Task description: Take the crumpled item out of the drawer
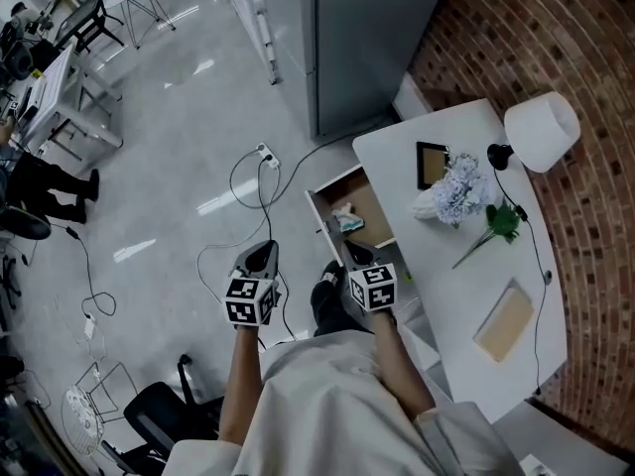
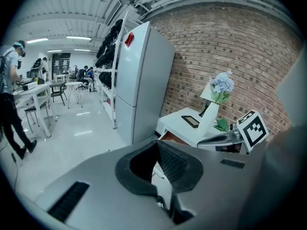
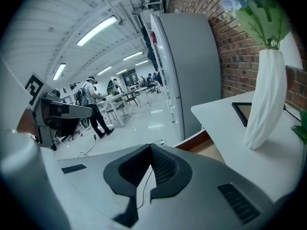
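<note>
Jutting from the desk (image 1: pixel 446 296) over open floor (image 1: pixel 179 167), drawer (image 1: pixel 369 206) holds crumpled item (image 1: pixel 346 218).

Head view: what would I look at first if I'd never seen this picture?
Probably the open drawer sticking out of the white table, with a crumpled item lying inside it. Nearer the person, the left gripper and right gripper stand out with their black-and-white marker cubes, both shut and empty. On the table, blue flowers sit beside a white lamp.
</note>
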Tool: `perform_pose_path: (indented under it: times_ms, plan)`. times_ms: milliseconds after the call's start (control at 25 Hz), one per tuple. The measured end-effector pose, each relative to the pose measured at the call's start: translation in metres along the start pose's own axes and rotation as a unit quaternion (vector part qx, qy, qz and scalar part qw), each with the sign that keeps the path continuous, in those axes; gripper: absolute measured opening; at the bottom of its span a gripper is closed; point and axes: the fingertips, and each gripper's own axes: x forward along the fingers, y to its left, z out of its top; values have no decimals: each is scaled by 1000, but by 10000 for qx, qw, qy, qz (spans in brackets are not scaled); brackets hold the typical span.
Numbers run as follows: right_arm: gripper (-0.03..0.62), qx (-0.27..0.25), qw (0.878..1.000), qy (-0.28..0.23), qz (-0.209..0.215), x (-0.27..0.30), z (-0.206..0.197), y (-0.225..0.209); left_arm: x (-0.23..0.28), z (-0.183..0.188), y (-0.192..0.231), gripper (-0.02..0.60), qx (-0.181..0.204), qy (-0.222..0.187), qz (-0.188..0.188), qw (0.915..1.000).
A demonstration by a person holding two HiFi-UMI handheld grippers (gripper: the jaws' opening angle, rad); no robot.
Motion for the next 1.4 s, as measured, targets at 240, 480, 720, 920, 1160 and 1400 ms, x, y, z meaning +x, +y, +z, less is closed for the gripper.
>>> perform_pose_path:
  times_ms: [240, 480, 720, 920, 1160, 1400]
  plan:
    - [25, 188, 9998, 63, 44, 37, 17, -24, 41, 22, 19, 17, 105, 222, -41, 9997]
    - [25, 373, 9992, 114, 104, 70, 21, -47, 81, 37, 13, 17, 213, 374, -334, 9985]
    - [25, 265, 9986, 425, 179, 92, 9, -52, 101, 27, 12, 17, 167, 551, -554, 9968]
    - [25, 436, 9974, 565, 73, 101, 1, -62, 121, 23, 10, 17, 247, 721, -877, 9932]
    - [25, 990, 9937, 490, -201, 121, 2, -69, 152, 22, 12, 17, 572, 928, -1533, 9822]
    - [25, 930, 9891, 767, -844, 138, -19, -90, 182, 12, 17, 17, 985, 1196, -2208, 9629]
